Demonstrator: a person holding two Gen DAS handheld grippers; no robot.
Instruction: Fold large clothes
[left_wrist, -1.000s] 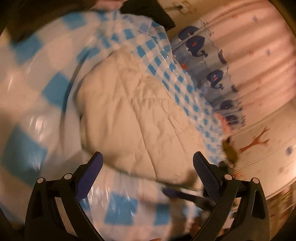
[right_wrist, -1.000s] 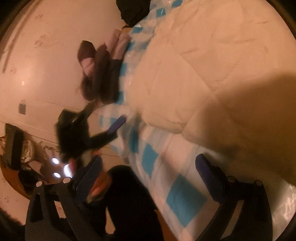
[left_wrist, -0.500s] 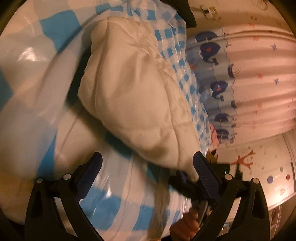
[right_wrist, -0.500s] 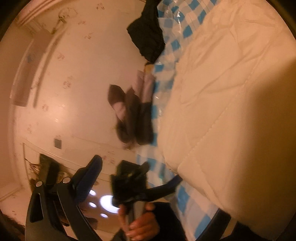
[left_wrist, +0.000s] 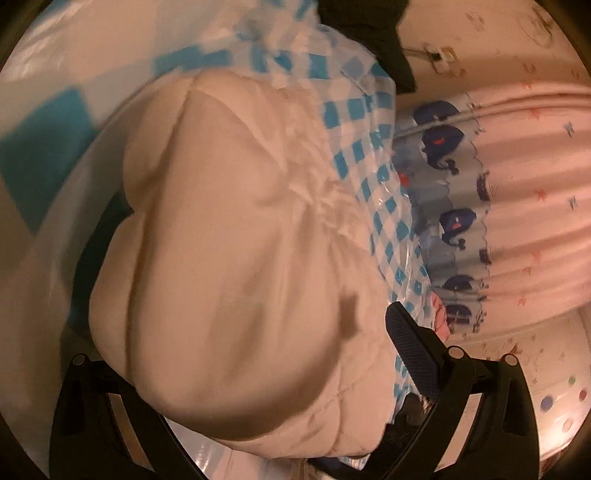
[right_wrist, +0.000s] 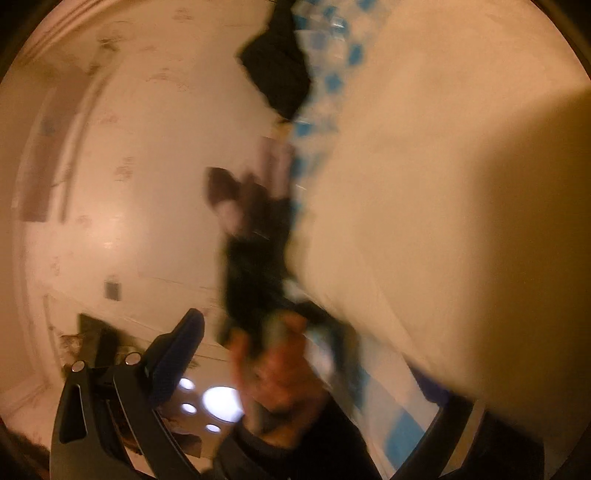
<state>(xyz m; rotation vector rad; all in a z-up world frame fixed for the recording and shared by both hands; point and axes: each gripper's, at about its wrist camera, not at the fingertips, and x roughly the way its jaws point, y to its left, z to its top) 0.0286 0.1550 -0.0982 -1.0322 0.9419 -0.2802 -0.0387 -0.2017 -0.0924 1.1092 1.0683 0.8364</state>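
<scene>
Cream and puffy, the coat lies bunched on the checked sheet, bulging between the left gripper whose jaws look wide. The right gripper seems wide too, though its far finger is hidden. I think it is best to pinch the thick edge deep and lift both sides evenly.

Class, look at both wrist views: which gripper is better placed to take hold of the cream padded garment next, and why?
Probably left. The left gripper is open with the cream padded garment bulging between its fingers. The right wrist view is blurred, its gripper beside the garment's edge.

Bulky cream quilted garment filling the space between the left tongs.
</scene>
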